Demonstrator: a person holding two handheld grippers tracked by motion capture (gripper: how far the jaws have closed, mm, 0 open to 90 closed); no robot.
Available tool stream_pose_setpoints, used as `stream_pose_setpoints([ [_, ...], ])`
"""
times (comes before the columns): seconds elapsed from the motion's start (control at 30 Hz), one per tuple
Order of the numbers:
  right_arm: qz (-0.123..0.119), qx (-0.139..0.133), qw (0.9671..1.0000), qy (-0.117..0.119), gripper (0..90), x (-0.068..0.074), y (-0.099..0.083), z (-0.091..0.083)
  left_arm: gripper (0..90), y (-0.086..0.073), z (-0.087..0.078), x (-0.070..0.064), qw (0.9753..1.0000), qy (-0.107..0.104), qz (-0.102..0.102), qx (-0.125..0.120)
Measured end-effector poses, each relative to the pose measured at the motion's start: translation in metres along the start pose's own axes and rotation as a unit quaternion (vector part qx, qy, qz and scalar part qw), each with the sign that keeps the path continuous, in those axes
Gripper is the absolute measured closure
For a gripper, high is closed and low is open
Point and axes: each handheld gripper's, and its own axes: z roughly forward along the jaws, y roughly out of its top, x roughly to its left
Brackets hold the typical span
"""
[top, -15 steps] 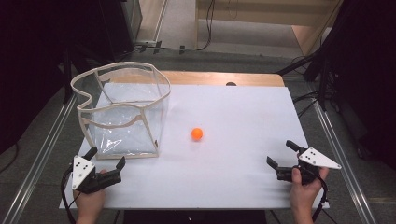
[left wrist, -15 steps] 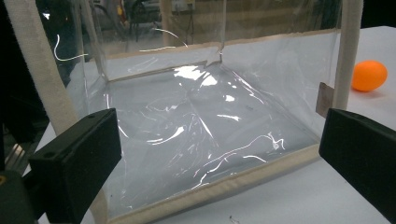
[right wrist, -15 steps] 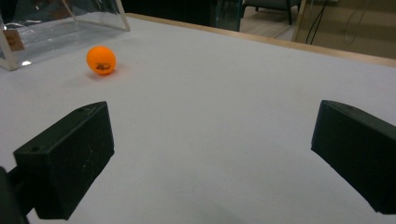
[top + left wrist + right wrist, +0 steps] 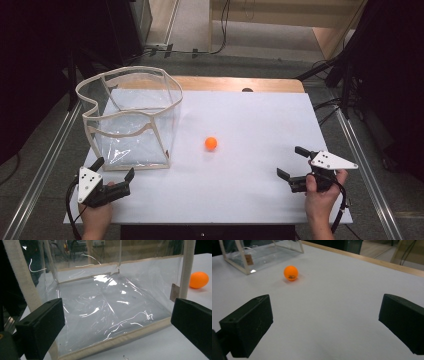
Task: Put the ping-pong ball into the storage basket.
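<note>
High view showed the orange ball (image 4: 211, 143) lying forward-left of the right claw (image 4: 293, 165), its jaws apart, nearer than the left claw (image 4: 113, 170), also apart.

Bare white table (image 4: 250, 125) across centre and right of the high view, open run from my right gripper (image 4: 296, 166) up-left to the orange ball (image 4: 211, 143), clear bag (image 4: 131, 120) walling off the left, its near edge just ahead of my left gripper (image 4: 114, 169).

Clear glossy plastic bag (image 4: 131, 131) with woven cream cloth edging; smooth matt orange ball (image 4: 211, 143); matt white desk (image 4: 250, 125) sheet, wooden far edge.
</note>
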Motion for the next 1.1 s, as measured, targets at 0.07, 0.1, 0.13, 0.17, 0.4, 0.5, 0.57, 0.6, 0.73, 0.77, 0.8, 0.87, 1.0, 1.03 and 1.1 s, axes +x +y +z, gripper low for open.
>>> stream_pose_setpoints([
  [0.07,-0.004,0.001,1.0000,0.004,0.0,0.001,0.003,0.001,0.0,0.000,0.000,0.000,1.0000,-0.001,0.000,0.000],
  [0.1,-0.005,0.004,1.0000,0.006,0.0,0.003,0.007,0.002,0.0,0.000,0.000,0.000,1.0000,-0.001,-0.001,0.000],
  [0.13,-0.011,0.005,0.9998,0.014,0.0,0.005,0.014,0.004,0.0,0.000,0.000,0.000,1.0000,-0.002,-0.001,0.000],
  [0.17,-0.014,0.006,0.9998,0.017,0.0,0.005,0.017,0.005,0.0,0.000,0.000,0.000,1.0000,-0.002,-0.001,0.000],
  [0.4,-0.024,0.023,0.9989,0.032,0.0,0.009,0.037,0.018,0.0,0.000,0.000,-0.001,1.0000,-0.001,0.000,0.000],
  [0.5,-0.031,0.028,0.9985,0.036,0.0,0.010,0.042,0.022,0.0,0.000,0.000,-0.001,1.0000,-0.001,0.001,0.001],
  [0.57,-0.036,0.032,0.9980,0.042,0.0,0.011,0.046,0.025,0.0,0.000,0.000,-0.001,1.0000,-0.002,0.000,0.000],
  [0.6,-0.038,0.035,0.9977,0.045,0.0,0.012,0.048,0.027,0.0,0.000,0.000,-0.001,1.0000,-0.002,-0.001,-0.001],
  [0.73,-0.051,0.048,0.9960,0.055,0.0,0.015,0.055,0.035,0.0,0.000,0.000,-0.001,1.0000,-0.002,0.001,0.000],
  [0.77,-0.052,0.051,0.9956,0.059,0.0,0.016,0.057,0.038,0.0,0.000,0.000,-0.001,1.0000,-0.002,0.001,0.000],
  [0.8,-0.052,0.054,0.9953,0.061,0.0,0.016,0.058,0.040,0.0,0.000,0.000,-0.001,1.0000,-0.002,0.001,0.000],
  [0.87,-0.053,0.061,0.9947,0.064,0.0,0.018,0.060,0.044,0.0,0.000,0.000,-0.001,1.0000,-0.002,0.001,0.000],
  [1.0,-0.054,0.072,0.9936,0.069,0.0,0.019,0.065,0.052,0.0,0.000,-0.001,-0.001,1.0000,-0.003,0.001,0.001],
  [1.03,-0.053,0.074,0.9933,0.071,0.0,0.018,0.067,0.054,0.0,0.000,-0.001,-0.001,1.0000,-0.003,0.001,0.001],
  [1.1,-0.053,0.076,0.9931,0.072,0.0,0.017,0.070,0.057,0.0,0.000,-0.001,-0.001,1.0000,-0.003,0.001,0.001],
])
